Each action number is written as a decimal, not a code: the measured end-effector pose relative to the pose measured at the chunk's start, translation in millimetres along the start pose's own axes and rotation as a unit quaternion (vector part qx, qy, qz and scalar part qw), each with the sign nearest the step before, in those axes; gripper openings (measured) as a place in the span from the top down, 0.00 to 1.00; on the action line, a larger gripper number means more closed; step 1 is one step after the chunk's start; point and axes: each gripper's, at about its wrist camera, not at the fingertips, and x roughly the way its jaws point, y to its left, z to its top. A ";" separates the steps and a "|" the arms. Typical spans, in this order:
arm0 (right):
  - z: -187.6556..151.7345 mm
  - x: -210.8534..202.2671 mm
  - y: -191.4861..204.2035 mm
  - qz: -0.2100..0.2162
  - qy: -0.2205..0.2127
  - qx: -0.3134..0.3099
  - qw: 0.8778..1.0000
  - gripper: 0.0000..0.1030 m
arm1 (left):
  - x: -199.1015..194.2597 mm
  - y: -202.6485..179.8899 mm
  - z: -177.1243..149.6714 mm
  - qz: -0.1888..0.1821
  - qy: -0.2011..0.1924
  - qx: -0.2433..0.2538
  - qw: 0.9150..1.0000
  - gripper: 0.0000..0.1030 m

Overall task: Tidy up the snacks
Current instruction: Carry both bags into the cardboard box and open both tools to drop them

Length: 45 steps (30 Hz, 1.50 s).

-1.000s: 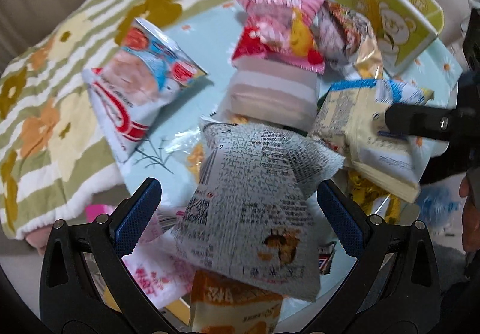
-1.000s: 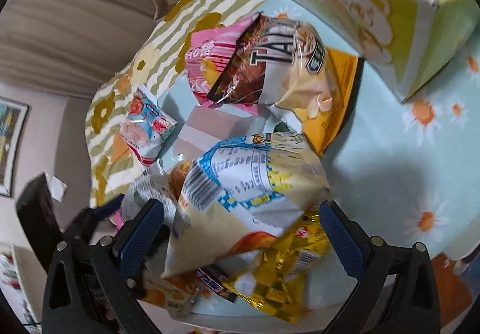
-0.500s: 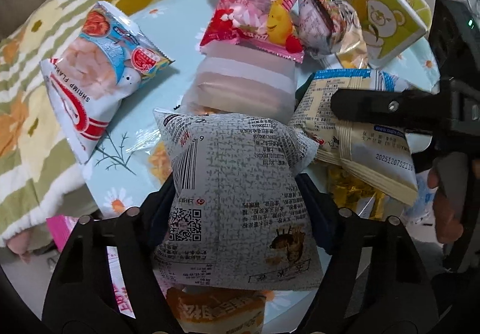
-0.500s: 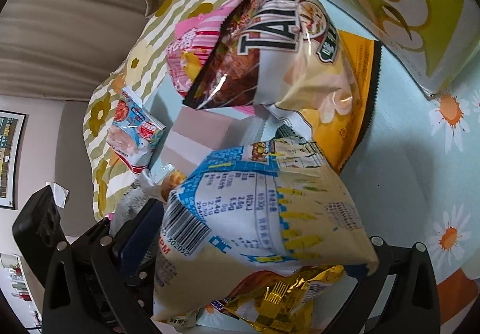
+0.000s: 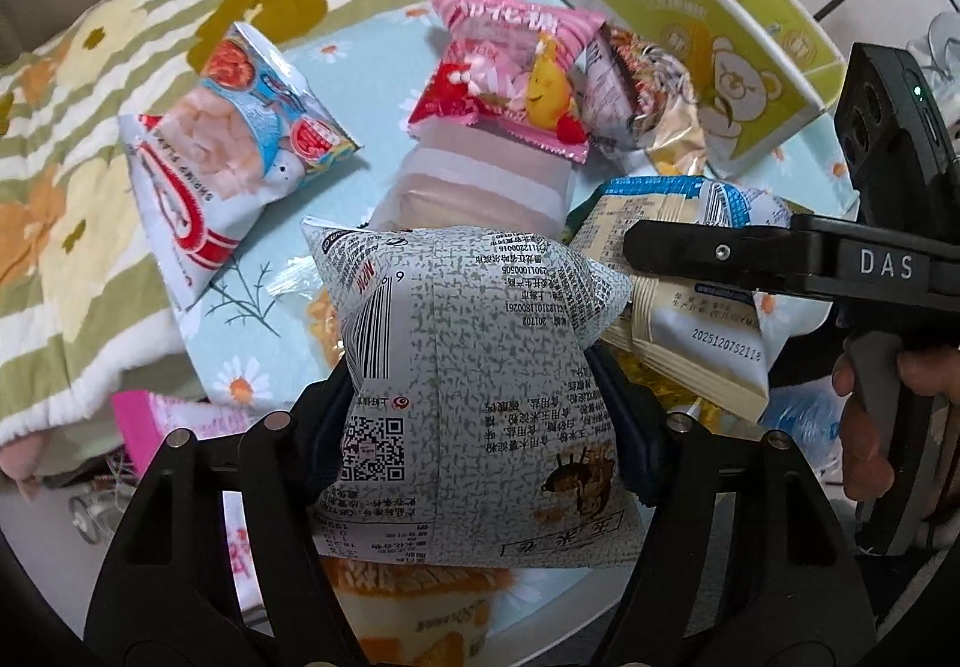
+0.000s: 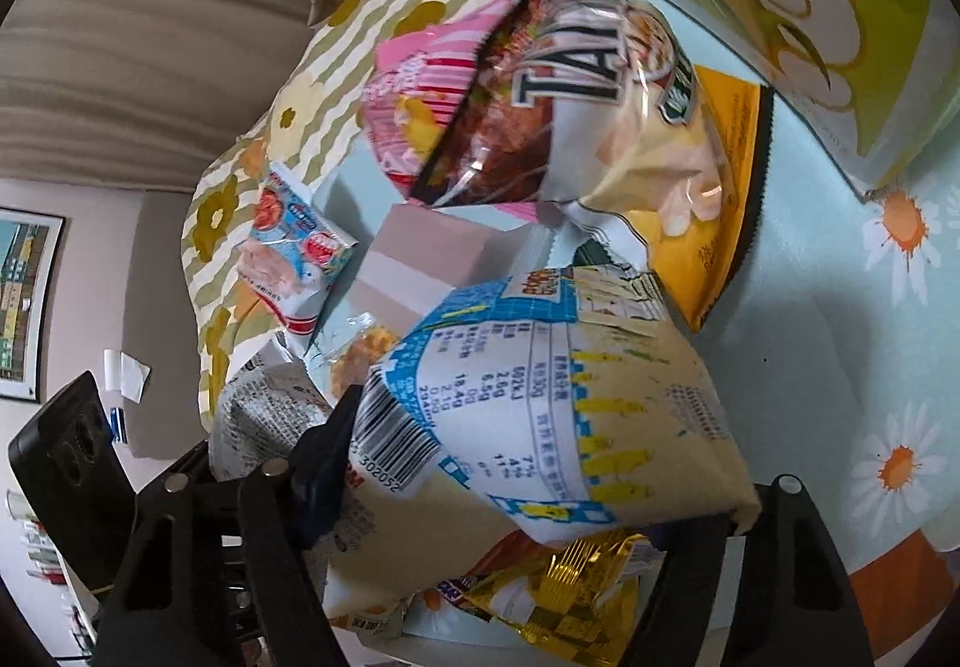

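My left gripper is shut on a grey-white printed snack bag, lifted off the table. My right gripper is shut on a cream and blue snack bag, which also shows to the right in the left wrist view. On the light blue daisy tablecloth lie a pink bag, a shrimp flakes bag, a brown-and-yellow "TAI" bag, a pale pink striped pack and a gold bag.
A yellow-green cardboard box with a bear print stands at the table's far right. A striped floral blanket lies left of the table. An orange pack sits under the left gripper. A pink pack lies at the table's near left edge.
Both grippers closed from open onto their bags. The grey-white bag and the cream-blue bag are both raised a little, and both views moved closer to the pile.
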 end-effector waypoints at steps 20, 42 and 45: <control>19.1 -112.9 54.6 0.016 -0.093 -0.164 0.982 0.32 | -107.4 -29.1 39.3 0.050 -0.140 -0.040 0.988 0.34; 176.6 -237.2 -78.4 -0.098 -0.151 -0.288 0.941 0.32 | -18.5 -238.1 214.8 0.058 -0.168 -0.079 0.981 0.34; 185.8 -237.8 -94.4 -0.101 -0.144 -0.277 0.945 0.32 | 5.2 -247.3 228.6 0.060 -0.145 -0.069 0.985 0.34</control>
